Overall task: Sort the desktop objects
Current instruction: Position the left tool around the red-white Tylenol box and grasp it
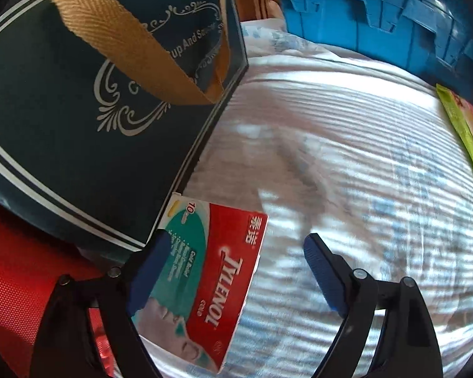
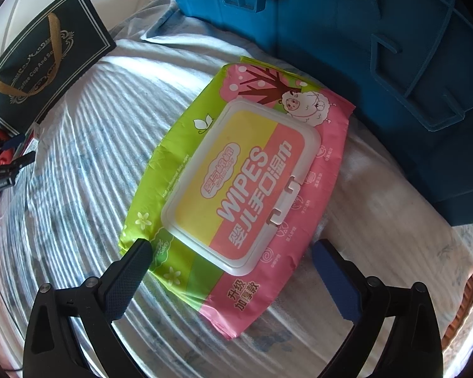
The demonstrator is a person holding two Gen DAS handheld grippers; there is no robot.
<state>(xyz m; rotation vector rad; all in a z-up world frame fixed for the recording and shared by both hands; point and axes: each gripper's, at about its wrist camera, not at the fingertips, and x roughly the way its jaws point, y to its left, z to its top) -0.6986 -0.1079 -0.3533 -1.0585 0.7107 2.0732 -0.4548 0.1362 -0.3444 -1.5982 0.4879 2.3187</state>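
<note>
Striped cloth (image 2: 78, 157); right gripper (image 2: 233, 271) straddles wipes pack (image 2: 236, 170).

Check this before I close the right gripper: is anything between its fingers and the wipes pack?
Nothing visible does. The right gripper is open with the near end of the wipes pack already between its fingers, lying flat on the striped cloth.

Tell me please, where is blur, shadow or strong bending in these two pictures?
Left wrist view: the striped cloth is smeared by motion blur, the Tylenol box stays sharp. Right wrist view: sharp; the blue crate lies in shadow, and straight edges bow outward near the rim.
</note>
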